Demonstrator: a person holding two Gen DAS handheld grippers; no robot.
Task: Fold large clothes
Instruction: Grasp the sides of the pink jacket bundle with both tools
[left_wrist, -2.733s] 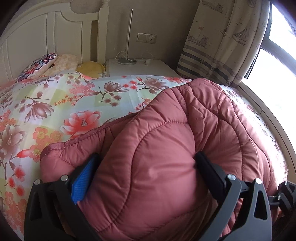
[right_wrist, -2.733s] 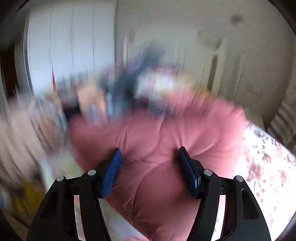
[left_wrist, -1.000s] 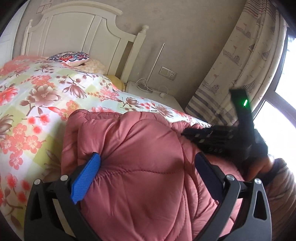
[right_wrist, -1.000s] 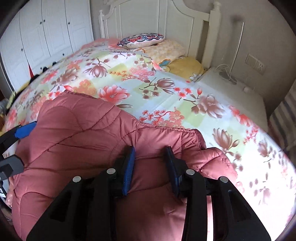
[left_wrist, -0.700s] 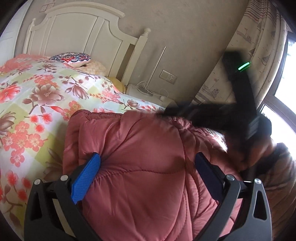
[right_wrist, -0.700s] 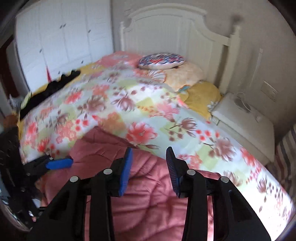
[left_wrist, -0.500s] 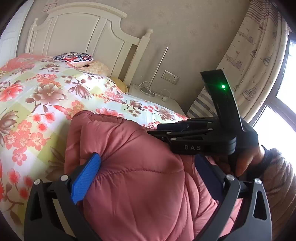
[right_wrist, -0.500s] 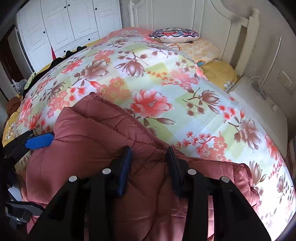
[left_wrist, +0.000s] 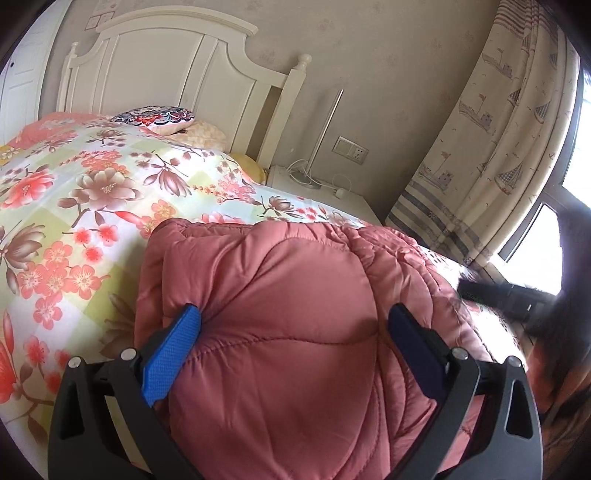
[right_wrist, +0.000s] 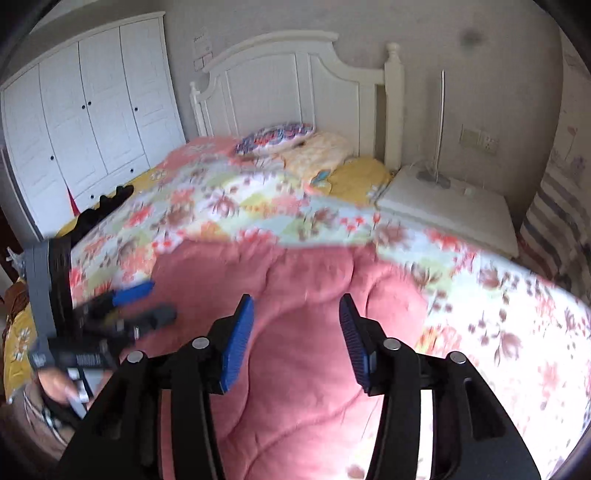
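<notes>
Two grippers work over one bulky pink quilted jacket (left_wrist: 295, 332) bunched on the floral bedspread (left_wrist: 74, 206). The left gripper (left_wrist: 293, 326) has its fingers spread wide, with the jacket's puffed bulk swelling up between them and pressing against both pads. The right gripper (right_wrist: 297, 321) hovers with fingers parted above the jacket, which lies directly ahead and below it, though blur hides any contact.

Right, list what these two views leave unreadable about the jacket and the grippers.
- Pink quilted jacket: its near part runs off the bottom edge in both views, so the fold state cannot be told.
- Right gripper: the right wrist view is motion-blurred; contact between its open pads and the jacket is unclear.
- Left gripper: whether its wide-set fingers press into the padding is unclear.
- Black item on the bed's far side: blurred, unidentifiable.
</notes>
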